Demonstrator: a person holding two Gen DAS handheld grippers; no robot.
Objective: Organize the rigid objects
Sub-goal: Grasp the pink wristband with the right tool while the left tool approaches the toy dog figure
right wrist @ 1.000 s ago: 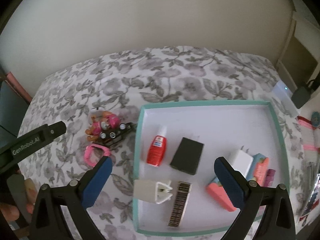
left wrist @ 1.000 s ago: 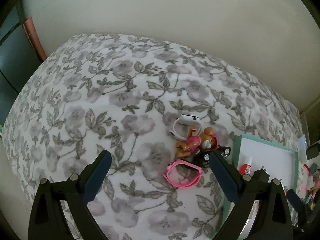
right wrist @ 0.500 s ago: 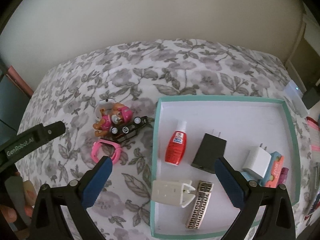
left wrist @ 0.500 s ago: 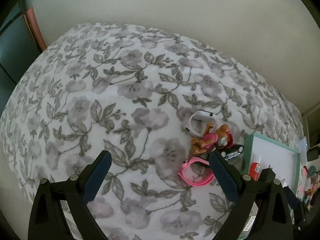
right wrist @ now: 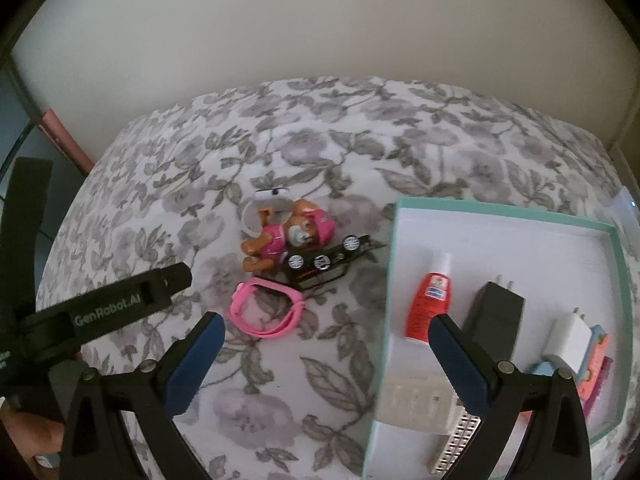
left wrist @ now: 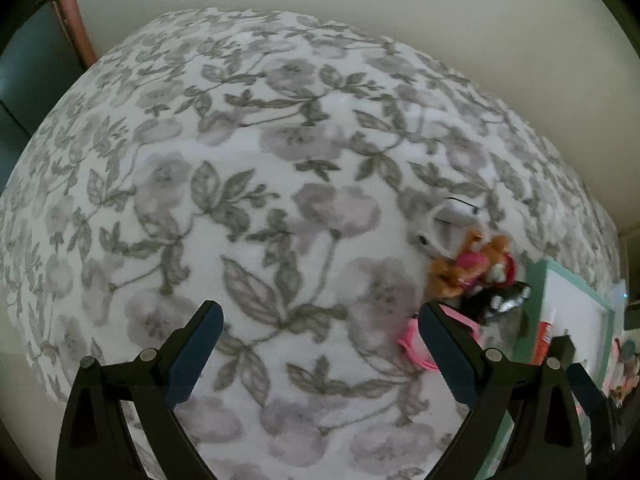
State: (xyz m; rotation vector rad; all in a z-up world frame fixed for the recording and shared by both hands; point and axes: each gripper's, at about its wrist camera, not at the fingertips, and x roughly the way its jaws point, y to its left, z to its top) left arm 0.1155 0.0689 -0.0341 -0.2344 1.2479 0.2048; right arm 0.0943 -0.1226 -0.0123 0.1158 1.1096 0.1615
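floral bedspread [right wrist: 360,152] | cream wall [right wrist: 320,20] | pink-edged panel [right wrist: 66,140] left

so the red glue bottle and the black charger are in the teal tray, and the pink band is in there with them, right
Not quite. The red glue bottle and the black charger do lie in the teal tray, but the pink band is outside it, on the floral bedspread to the tray's left, near the toy dog. The right wrist view shows this.

A grey floral-print cloth [left wrist: 248,208] covered the surface. A plain cream wall [right wrist: 320,20] stood behind; upper left, possibly a dark cabinet [left wrist: 24,68].
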